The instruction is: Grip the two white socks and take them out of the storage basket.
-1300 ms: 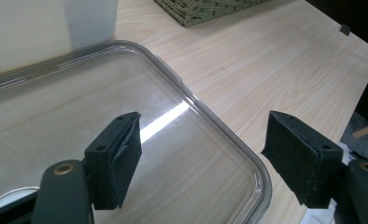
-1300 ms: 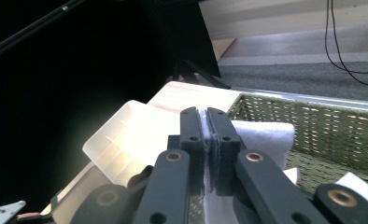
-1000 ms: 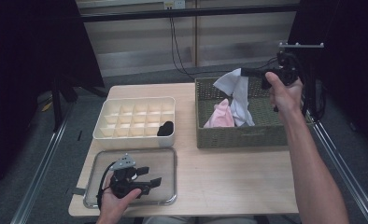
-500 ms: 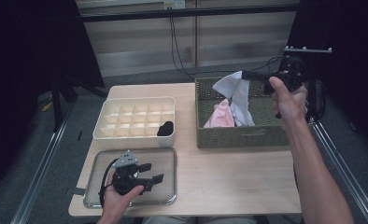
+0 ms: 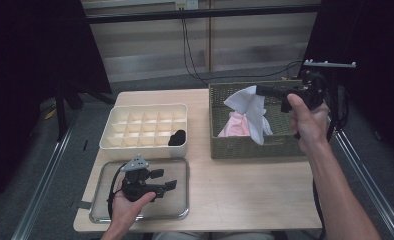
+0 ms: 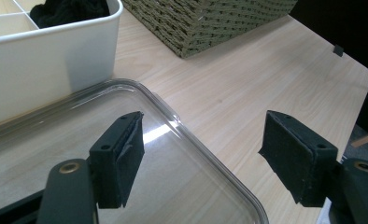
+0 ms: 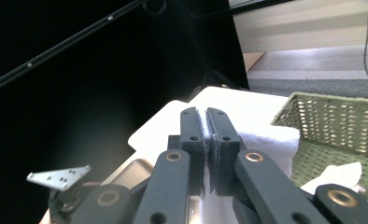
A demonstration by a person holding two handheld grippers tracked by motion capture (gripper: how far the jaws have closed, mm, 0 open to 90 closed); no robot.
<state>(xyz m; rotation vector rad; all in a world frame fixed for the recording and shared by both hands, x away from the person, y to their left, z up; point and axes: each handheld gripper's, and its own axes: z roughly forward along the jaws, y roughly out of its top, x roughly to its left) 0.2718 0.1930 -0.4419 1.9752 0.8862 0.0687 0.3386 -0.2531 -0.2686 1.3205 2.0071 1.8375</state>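
The right tool (image 5: 259, 90) is clenched on a white cloth (image 5: 250, 112), pinching it at its upper edge above the woven basket (image 5: 255, 147). The right gripper view shows the two jaws pressed together with a thin seam of white fabric between them (image 7: 205, 140). From that pinch point the cloth hangs straight down, so its long axis runs vertically, and its lower end still dips inside the basket, beside a pink cloth (image 5: 232, 126) that lies on the basket floor directly below the tool.

The relation that matters for the coming move is sideways. The white divided tray (image 5: 145, 130) sits well off to the side that the tool's tips point toward, across the basket's near wall and a stretch of bare counter (image 5: 255, 195). One of its compartments, at the corner closest to the basket, already holds a dark bundle (image 5: 177, 137). If the cloth is bound for that tray, I judge it has to clear the basket rim first, since its tail is still below rim level.

The left tool (image 5: 167, 186) is released, its jaws standing wide apart with nothing between them. It rests low over a clear shallow tray (image 5: 182, 212), and in the left gripper view the white tray's wall (image 6: 46, 70) lies just ahead of it. That hand is far nearer the divided tray than the right one is.
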